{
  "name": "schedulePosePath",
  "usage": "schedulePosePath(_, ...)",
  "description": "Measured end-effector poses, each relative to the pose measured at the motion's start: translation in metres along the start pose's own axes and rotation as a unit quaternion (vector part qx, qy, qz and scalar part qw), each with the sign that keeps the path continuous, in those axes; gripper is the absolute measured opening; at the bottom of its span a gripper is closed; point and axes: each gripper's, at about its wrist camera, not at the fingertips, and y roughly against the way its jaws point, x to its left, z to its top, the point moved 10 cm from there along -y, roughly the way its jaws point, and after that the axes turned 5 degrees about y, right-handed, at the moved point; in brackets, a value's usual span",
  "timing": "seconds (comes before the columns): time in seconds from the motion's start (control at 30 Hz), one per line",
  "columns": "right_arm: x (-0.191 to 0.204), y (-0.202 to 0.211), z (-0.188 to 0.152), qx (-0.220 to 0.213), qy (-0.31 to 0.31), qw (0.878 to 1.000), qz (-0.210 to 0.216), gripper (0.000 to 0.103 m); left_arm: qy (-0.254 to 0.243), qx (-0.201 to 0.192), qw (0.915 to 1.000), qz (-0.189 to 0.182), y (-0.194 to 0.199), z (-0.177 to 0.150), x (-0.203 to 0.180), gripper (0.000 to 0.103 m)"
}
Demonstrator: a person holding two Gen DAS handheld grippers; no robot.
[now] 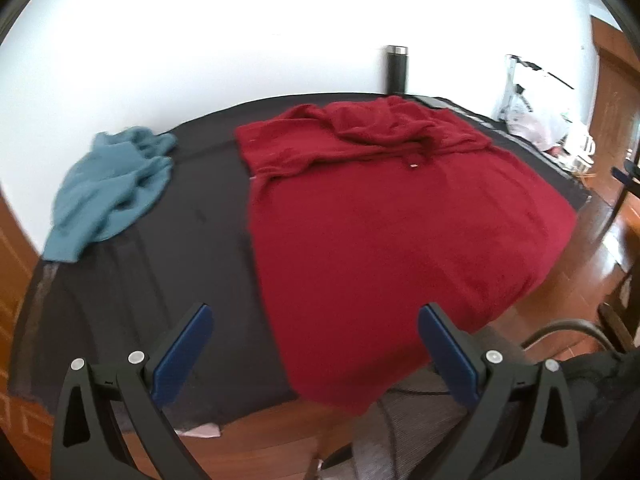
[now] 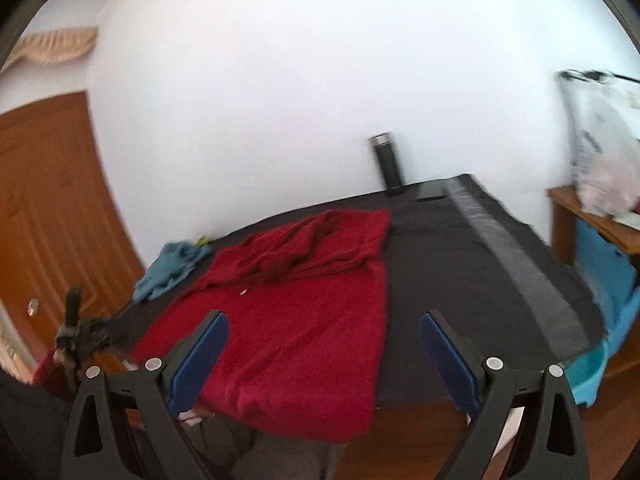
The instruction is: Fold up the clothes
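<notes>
Red garment (image 1: 400, 216) lies spread on the dark surface (image 1: 192, 216), its near hem hanging over the edge, likely flattened for folding. Both the left gripper (image 1: 316, 344) and right gripper (image 2: 324, 352) hover with jaws spread, holding nothing.

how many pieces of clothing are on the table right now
2. A red garment lies spread across the black-covered table, its near edge hanging over the front. A teal garment sits crumpled at the far left. A small yellow-green scrap behind it may be another.

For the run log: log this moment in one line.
left tongs open | right tongs open | red fleece garment spread flat, ungrasped
</notes>
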Motion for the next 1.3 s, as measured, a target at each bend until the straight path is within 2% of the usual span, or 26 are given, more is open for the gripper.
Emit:
schedulePosePath(0.13, -0.012, -0.006, -0.019, 0.022, -0.025, 0.999, -0.019, 0.098, 0.045, 0.005, 0.9990, -0.004, 0.001, -0.014, 0.023, 0.102)
schedulePosePath(0.3, -0.015, -0.038, -0.067, 0.100, -0.015, 0.995, -0.008, 0.098, 0.075, 0.004, 0.9970, -0.020, -0.004, -0.039, 0.044, 0.102)
schedulePosePath(0.4, -0.016, -0.057, -0.095, 0.143, -0.019, 0.989, 0.011, 0.098, 0.075, -0.001, 0.9964, -0.039, -0.007, -0.052, 0.046, 0.102)
schedulePosePath(0.6, -0.011, -0.098, -0.127, 0.202, -0.031, 0.978, 0.053, 0.098, 0.014, -0.018, 0.9991, -0.036, -0.006, -0.063, 0.032, 0.102)
schedulePosePath(0.73, 0.000, -0.112, -0.126, 0.211, -0.014, 0.975, 0.072, 0.098, -0.009, -0.012, 0.9982, -0.059, -0.004, -0.071, 0.018, 0.102)
schedulePosePath(0.93, 0.011, -0.120, -0.126, 0.216, -0.004, 0.972, 0.088, 0.098, -0.013, 0.010, 0.9943, -0.105, -0.004, -0.086, 0.005, 0.102)
schedulePosePath(1.07, 0.017, -0.123, -0.124, 0.210, -0.001, 0.973, 0.097, 0.098, 0.002, 0.048, 0.9870, -0.153, -0.026, -0.094, -0.007, 0.102)
schedulePosePath(1.17, 0.024, -0.120, -0.124, 0.208, 0.007, 0.972, 0.105, 0.098, -0.006, 0.083, 0.9826, -0.166, -0.047, -0.099, -0.017, 0.102)
schedulePosePath(1.3, 0.030, -0.122, -0.122, 0.203, 0.004, 0.972, 0.118, 0.098, -0.035, 0.095, 0.9792, -0.176, -0.064, -0.094, -0.031, 0.102)
